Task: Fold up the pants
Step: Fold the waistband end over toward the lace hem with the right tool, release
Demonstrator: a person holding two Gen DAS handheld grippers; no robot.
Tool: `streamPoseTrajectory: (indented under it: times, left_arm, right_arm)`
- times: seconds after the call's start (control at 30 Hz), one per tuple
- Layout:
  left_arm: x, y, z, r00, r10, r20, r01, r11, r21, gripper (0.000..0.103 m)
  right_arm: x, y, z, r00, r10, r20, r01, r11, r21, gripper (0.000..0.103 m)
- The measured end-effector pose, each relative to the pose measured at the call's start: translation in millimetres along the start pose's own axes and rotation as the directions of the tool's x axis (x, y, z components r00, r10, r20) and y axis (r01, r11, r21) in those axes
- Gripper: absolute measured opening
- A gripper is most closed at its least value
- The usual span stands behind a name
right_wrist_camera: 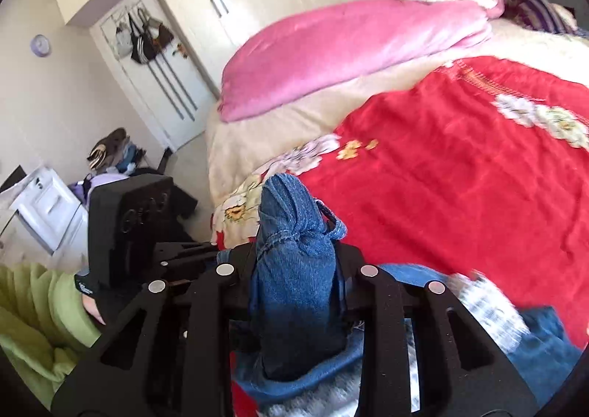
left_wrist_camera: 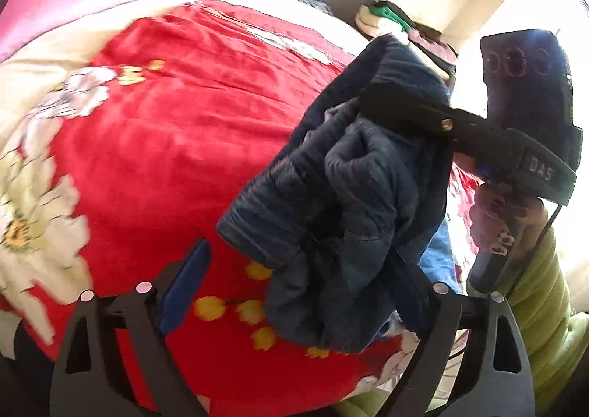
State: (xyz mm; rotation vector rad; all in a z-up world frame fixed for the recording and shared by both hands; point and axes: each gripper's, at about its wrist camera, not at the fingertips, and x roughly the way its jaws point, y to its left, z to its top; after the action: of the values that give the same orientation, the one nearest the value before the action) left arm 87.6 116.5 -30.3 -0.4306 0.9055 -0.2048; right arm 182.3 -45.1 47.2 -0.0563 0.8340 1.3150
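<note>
The pants (left_wrist_camera: 346, 174) hang bunched in the air above the red flowered blanket (left_wrist_camera: 176, 144) on the bed. The right gripper (right_wrist_camera: 298, 233) pinches a fold of the denim between its pressed fingers. The left gripper (left_wrist_camera: 294, 269) stands spread, its blue-padded finger (left_wrist_camera: 184, 288) clear of the cloth. A pink quilt (right_wrist_camera: 349, 49) lies beyond.

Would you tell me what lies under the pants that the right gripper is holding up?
Under the pants, held by the right gripper, lies the red floral blanket on the bed. Whatever lies directly beneath the hanging cloth is covered from view.
</note>
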Motion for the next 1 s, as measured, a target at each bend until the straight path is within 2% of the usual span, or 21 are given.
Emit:
streamPoseTrajectory:
  times: [0.07, 0.1, 0.17, 0.23, 0.3, 0.4, 0.47, 0.53, 0.67, 0.73, 0.8, 0.87, 0.93, 1.0]
  left_arm:
    - [11.0, -9.3, 3.5, 0.998, -0.061, -0.030, 0.060, 0.998, -0.011, 0.086]
    - [14.6, -12.9, 5.1, 0.996, -0.084, -0.037, 0.083, 0.996, -0.015, 0.074]
    - [20.1, -23.5, 6.4, 0.991, -0.123, -0.051, 0.122, 0.992, -0.016, 0.058]
    - [22.2, -30.9, 7.0, 0.993, -0.108, -0.053, 0.108, 0.994, -0.006, 0.055]
    - [20.5, -34.2, 5.2, 0.993, -0.109, -0.051, 0.109, 0.994, -0.006, 0.046]
    - [20.1, -37.2, 8.0, 0.994, -0.106, -0.039, 0.106, 0.994, -0.011, 0.039]
    - [15.8, -43.8, 3.2, 0.992, -0.116, -0.038, 0.116, 0.993, -0.002, 0.038]
    - [14.2, -56.9, -0.2, 0.992, -0.119, -0.036, 0.120, 0.992, 0.035, 0.037]
    - [15.3, -83.0, -7.1, 0.991, -0.129, -0.046, 0.134, 0.984, 0.119, 0.037]
    - [18.3, -94.6, -11.3, 0.991, -0.121, -0.053, 0.128, 0.978, 0.166, 0.037]
    - [24.0, -109.0, -19.0, 0.992, -0.109, -0.064, 0.121, 0.966, 0.229, 0.040]
    - [31.0, -116.4, -25.6, 0.992, -0.097, -0.082, 0.115, 0.958, 0.262, 0.042]
    - [38.0, -124.3, -33.0, 0.991, -0.085, -0.105, 0.112, 0.950, 0.291, 0.044]
    - [41.1, -131.1, -40.3, 0.993, -0.050, -0.105, 0.082, 0.942, 0.326, 0.045]
  right_arm:
    - [-12.8, -7.4, -5.8, 1.000, -0.003, 0.026, 0.003, 1.000, 0.030, 0.022]
    - [-16.8, -10.0, -8.5, 0.999, -0.010, 0.036, 0.009, 0.999, 0.040, 0.023]
    - [-22.5, -13.6, -13.7, 0.999, -0.012, 0.048, 0.009, 0.999, 0.053, 0.026]
    - [-28.5, -16.8, -17.6, 0.998, -0.021, 0.058, 0.017, 0.998, 0.060, 0.027]
    - [-35.3, -20.7, -19.2, 0.997, -0.023, 0.075, 0.018, 0.997, 0.073, 0.031]
    - [-45.3, -25.1, -21.0, 0.994, -0.043, 0.100, 0.034, 0.995, 0.091, 0.037]
    - [-55.3, -29.4, -23.7, 0.991, -0.065, 0.120, 0.053, 0.993, 0.104, 0.043]
    - [-77.3, -38.8, -30.3, 0.980, -0.097, 0.173, 0.074, 0.988, 0.136, 0.044]
    - [-116.0, -54.6, -53.9, 0.958, -0.196, 0.209, 0.147, 0.962, 0.228, 0.044]
    - [-125.9, -58.1, -67.9, 0.948, -0.257, 0.188, 0.205, 0.944, 0.260, 0.044]
    - [-129.8, -61.7, -81.5, 0.945, -0.284, 0.162, 0.231, 0.931, 0.284, 0.047]
    - [-127.9, -66.1, -96.5, 0.938, -0.329, 0.112, 0.281, 0.908, 0.312, 0.051]
    - [-122.6, -71.7, -104.8, 0.942, -0.322, 0.091, 0.275, 0.900, 0.337, 0.054]
    - [-117.8, -76.0, -111.4, 0.948, -0.308, 0.074, 0.262, 0.894, 0.364, 0.062]
